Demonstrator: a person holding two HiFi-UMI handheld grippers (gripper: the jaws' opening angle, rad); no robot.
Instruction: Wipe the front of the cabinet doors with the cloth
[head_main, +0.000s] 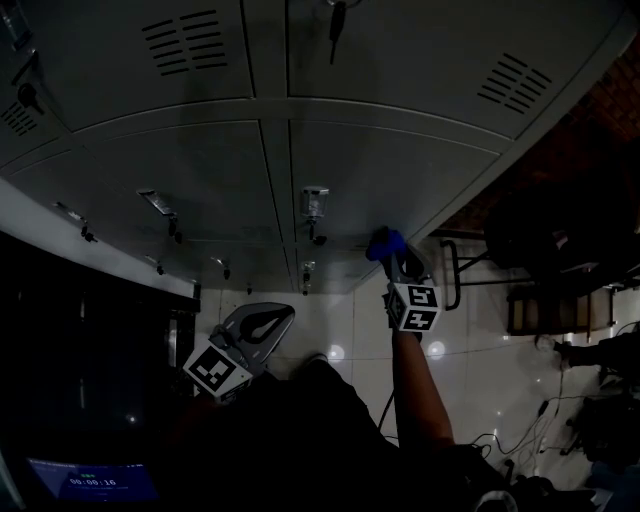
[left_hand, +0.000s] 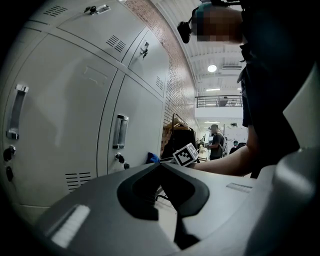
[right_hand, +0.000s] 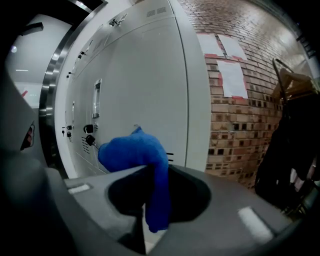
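Note:
Grey metal cabinet doors (head_main: 370, 170) with handles and keyed locks fill the head view. My right gripper (head_main: 395, 262) is shut on a blue cloth (head_main: 385, 243) and holds it at the lower right door, near its outer edge. In the right gripper view the cloth (right_hand: 135, 150) bunches over the jaws and hangs down between them, close to the door (right_hand: 145, 85); contact cannot be told. My left gripper (head_main: 262, 322) is shut on nothing, low and back from the doors. The left gripper view shows the doors (left_hand: 65, 115), the cloth (left_hand: 152, 158) and the right gripper's marker cube (left_hand: 186, 154).
A brick wall (right_hand: 240, 100) with posted papers runs right of the cabinet. A dark rack with hanging things (right_hand: 295, 145) stands beside it. Glossy floor tiles (head_main: 340, 340) lie below, with cables (head_main: 520, 430) at the right. People (left_hand: 217, 142) stand far off.

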